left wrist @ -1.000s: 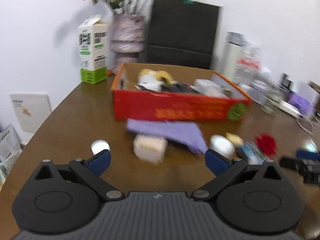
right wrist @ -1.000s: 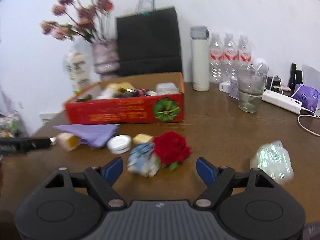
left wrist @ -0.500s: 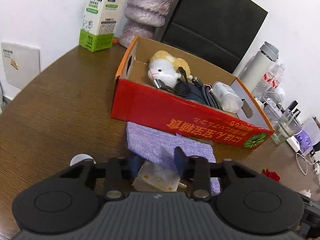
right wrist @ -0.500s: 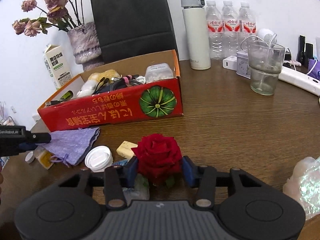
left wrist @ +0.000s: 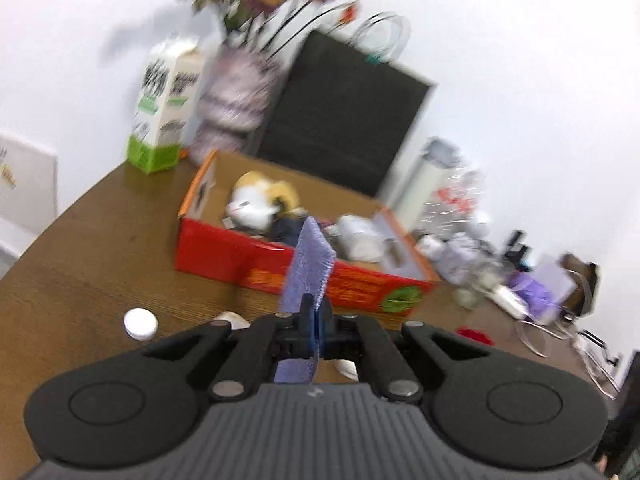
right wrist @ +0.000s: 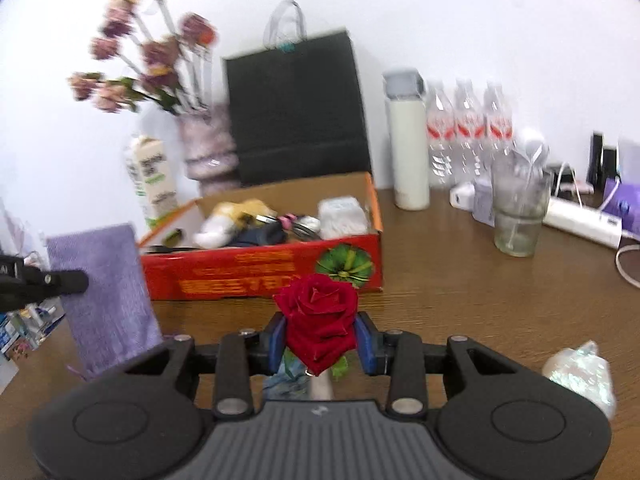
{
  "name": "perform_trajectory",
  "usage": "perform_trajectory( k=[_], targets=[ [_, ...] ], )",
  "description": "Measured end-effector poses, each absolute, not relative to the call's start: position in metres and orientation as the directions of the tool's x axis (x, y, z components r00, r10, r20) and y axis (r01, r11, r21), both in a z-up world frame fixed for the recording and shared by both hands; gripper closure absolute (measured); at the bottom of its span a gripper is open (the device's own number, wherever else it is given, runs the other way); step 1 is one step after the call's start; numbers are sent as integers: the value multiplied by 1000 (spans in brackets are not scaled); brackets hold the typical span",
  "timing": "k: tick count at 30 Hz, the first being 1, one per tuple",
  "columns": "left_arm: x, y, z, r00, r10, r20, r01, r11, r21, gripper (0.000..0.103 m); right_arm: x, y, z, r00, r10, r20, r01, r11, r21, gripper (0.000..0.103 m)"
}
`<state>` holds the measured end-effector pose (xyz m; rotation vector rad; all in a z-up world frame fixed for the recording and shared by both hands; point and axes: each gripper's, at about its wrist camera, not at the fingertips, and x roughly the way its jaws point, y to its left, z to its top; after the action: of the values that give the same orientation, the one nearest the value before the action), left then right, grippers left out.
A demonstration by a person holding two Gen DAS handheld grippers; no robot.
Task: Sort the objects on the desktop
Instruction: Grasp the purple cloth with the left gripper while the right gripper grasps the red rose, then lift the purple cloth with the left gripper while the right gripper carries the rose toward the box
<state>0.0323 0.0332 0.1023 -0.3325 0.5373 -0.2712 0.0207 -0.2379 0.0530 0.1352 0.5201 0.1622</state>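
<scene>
Though smeared by blur, plain enough to read: left tongs (left wrist: 316, 332) clenched flat on a purple cloth (left wrist: 310, 264), held edge-on above the worktop (left wrist: 100, 248) in front of the red box (left wrist: 224, 256). Right tongs (right wrist: 320, 344) closing on a red rose (right wrist: 316, 308), bloom squeezed between the blue pads, raised just short of the box's front wall.

Likely handling: cloth light, limp, prone to drape and swing; best pinched near one edge, as now. Rose light too, but soft and easily crushed; kinder to grip at the base of the bloom or the stem, with little force.

Hard to make out: rose stem hidden behind the tongs; something bluish and crumpled beneath it, not identifiable. Lower end of the cloth cut off by the tong body. Box lettering unreadable. Pale bits under the left tongs mostly covered.
</scene>
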Motion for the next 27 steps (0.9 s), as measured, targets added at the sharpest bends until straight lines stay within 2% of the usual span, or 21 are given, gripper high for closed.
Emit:
perform_trajectory(
  k=[4, 6, 11, 14, 18, 23, 27],
  targets=[
    [-27, 24, 109, 854, -323, -407, 207, 930, -304, 100, -26, -228, 61, 833, 265, -485, -207, 963, 171, 69],
    [-53, 25, 106, 850, -325, -414, 199, 927, -319, 100, -53, -225, 60, 825, 284, -489, -236, 959, 158, 69],
    [-130, 18, 87, 871, -232, -432, 152, 965, -212, 100, -127, -233, 56, 833, 253, -491, -233, 967, 103, 68],
    [-166, 21, 73, 859, -245, -449, 157, 962, -224, 100, -168, -242, 49, 828, 238, -508, -213, 971, 107, 68],
    [-198, 25, 65, 866, -208, -455, 132, 972, -194, 100, -213, -253, 41, 846, 199, -495, -178, 980, 90, 68],
    [-218, 13, 65, 877, -167, -451, 137, 986, -97, 100, -238, -252, 48, 867, 208, -454, -199, 978, 67, 68],
    [-223, 10, 71, 881, -184, -437, 156, 983, -100, 100, -243, -247, 53, 882, 219, -418, -211, 975, 65, 68]
  ],
)
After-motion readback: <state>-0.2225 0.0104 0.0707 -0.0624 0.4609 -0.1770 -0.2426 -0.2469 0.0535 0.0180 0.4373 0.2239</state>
